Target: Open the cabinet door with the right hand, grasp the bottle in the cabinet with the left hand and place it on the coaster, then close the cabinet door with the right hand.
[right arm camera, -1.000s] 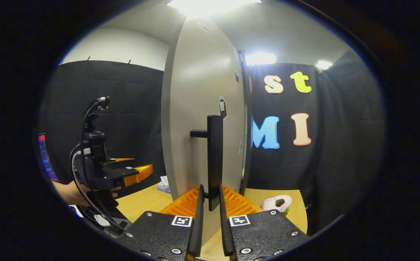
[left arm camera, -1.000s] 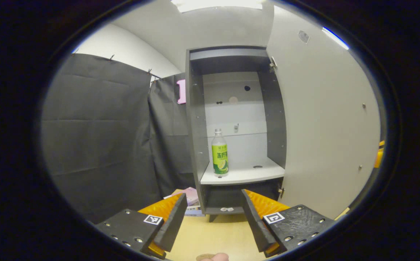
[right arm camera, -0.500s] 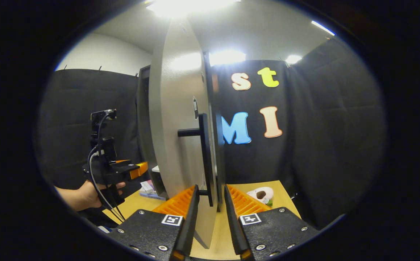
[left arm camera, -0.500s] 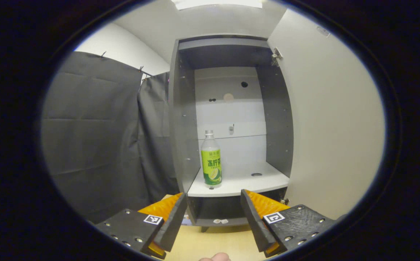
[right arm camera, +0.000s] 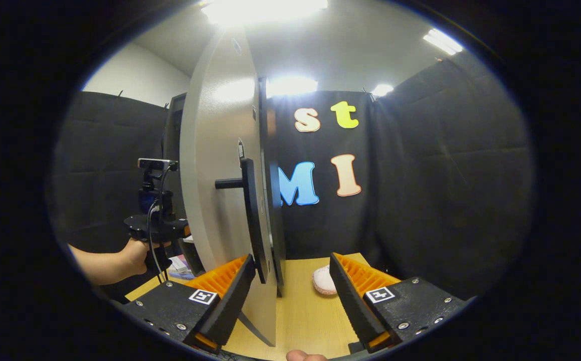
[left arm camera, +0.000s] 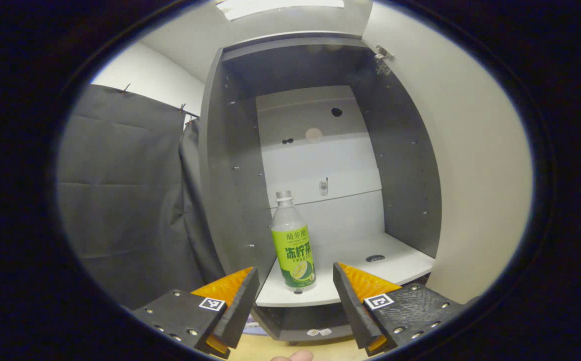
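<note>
— Where's your bottle [left arm camera: 294,250]?

— Upright on the cabinet shelf [left arm camera: 400,263], at twelve o'clock of your left claw [left arm camera: 295,291], which gapes empty.

— Progress?

— The cabinet door [right arm camera: 220,165] stands open; grasping, placing and closing remain. Your right claw [right arm camera: 293,278] is spread beside the door handle [right arm camera: 250,210], gripping nothing.

— Obstacles?

— None before the bottle. A pale object [right arm camera: 323,281] lies on the surface [right arm camera: 300,311].

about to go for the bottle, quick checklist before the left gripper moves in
1. Cabinet door swung open: ok.
2. Bottle upright on the shelf: ok.
3. Left gripper jaws open, bottle lined up between them: ok.
4. Left gripper closed on the bottle: not ok, not yet there.
5. Right gripper jaws open, off the door handle: ok.
6. Coaster free: cannot tell.
</note>
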The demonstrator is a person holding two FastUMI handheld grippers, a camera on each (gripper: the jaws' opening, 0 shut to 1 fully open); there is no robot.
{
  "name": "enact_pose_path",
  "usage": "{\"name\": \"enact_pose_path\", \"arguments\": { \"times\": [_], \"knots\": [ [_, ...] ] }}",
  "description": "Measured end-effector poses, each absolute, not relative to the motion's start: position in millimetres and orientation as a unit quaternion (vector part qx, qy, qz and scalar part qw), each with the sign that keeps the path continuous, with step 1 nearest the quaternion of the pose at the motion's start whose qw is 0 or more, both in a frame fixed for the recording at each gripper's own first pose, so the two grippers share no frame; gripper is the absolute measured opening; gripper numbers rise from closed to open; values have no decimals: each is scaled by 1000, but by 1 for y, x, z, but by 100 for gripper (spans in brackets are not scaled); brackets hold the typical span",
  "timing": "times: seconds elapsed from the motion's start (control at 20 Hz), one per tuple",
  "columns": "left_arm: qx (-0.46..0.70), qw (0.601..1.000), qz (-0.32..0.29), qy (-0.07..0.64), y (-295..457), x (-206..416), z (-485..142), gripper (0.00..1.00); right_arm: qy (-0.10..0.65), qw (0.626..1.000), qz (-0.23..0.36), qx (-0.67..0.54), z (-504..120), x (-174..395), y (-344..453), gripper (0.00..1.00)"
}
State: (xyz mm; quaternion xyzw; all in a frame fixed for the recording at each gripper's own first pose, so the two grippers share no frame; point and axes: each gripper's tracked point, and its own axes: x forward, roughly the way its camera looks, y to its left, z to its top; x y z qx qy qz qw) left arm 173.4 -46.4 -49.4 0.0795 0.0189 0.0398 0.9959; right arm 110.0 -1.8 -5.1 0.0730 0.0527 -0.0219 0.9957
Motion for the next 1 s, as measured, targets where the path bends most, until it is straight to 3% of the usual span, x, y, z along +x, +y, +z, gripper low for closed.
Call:
{"name": "enact_pose_path", "arguments": {
  "times": [0.05,0.1,0.55,0.9,0.95,1.0],
  "knots": [
    [84,996,39,10,-44,182,-46,81,54,995,-23,79,-6,108,-2,92],
    [87,995,42,1,-39,192,-41,85,52,995,-26,83,-5,105,-1,92],
    [69,997,32,-12,-27,264,-36,84,36,996,-69,45,-4,110,-1,92],
    [53,998,-16,-8,-43,299,-51,84,44,992,-96,62,-7,106,1,92],
    [49,999,-17,-7,-43,300,-55,91,44,992,-99,64,-8,106,1,92],
    [45,999,-14,-4,-42,303,-59,84,44,992,-101,65,-8,106,1,92]
  ]
}}
